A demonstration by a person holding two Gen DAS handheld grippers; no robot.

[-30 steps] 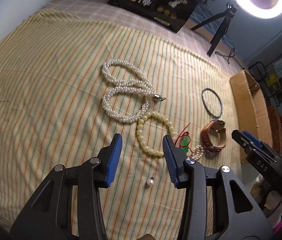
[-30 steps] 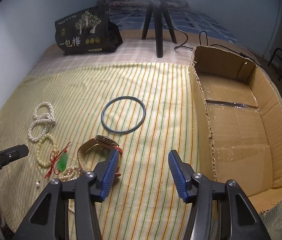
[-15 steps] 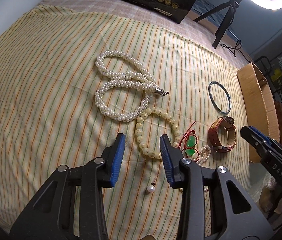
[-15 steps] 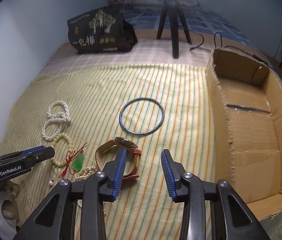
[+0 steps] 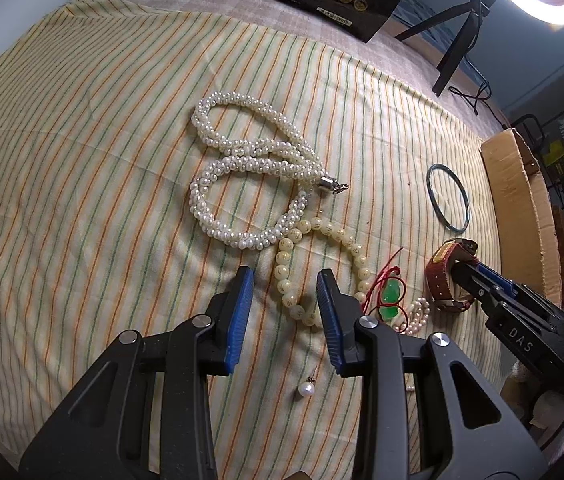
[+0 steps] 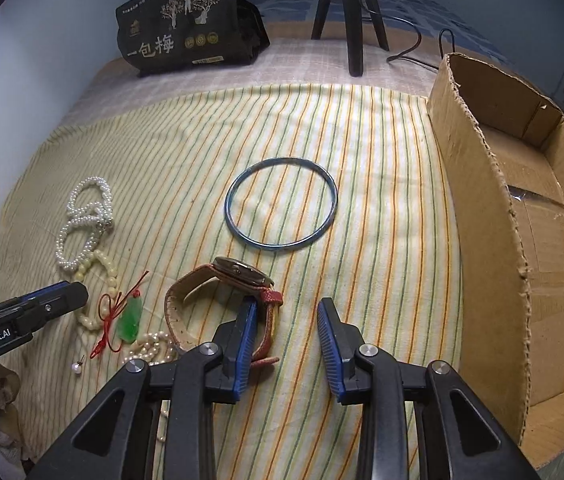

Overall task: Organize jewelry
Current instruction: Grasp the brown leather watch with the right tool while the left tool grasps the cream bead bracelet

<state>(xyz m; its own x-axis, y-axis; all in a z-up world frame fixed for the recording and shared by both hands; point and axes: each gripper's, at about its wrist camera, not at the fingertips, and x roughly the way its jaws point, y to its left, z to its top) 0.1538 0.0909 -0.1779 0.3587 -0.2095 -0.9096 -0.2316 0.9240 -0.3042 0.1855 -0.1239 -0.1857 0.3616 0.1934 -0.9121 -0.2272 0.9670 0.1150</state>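
Jewelry lies on a striped cloth (image 5: pixel 82 160). A white pearl necklace (image 5: pixel 250 176) lies in loops. A cream bead bracelet (image 5: pixel 286 280) lies between the fingers of my open left gripper (image 5: pixel 285 284), which hovers over it. A green pendant on red cord (image 5: pixel 391 300), a small pearl strand (image 5: pixel 418 312), a loose pearl earring (image 5: pixel 306 389), a blue bangle (image 6: pixel 282 202) and a brown leather watch (image 6: pixel 222 280) lie nearby. My right gripper (image 6: pixel 287 316) is open, its left finger next to the watch strap.
An open cardboard box (image 6: pixel 522 240) stands at the cloth's right edge. A black bag with Chinese writing (image 6: pixel 190 36) and a ring-light tripod (image 6: pixel 350 20) stand at the back. The cloth's near edge drops off below the grippers.
Both grippers have moved forward and lower toward the jewelry, and both have narrowed their opening. The left now straddles the cream bracelet; the right has reached the watch.
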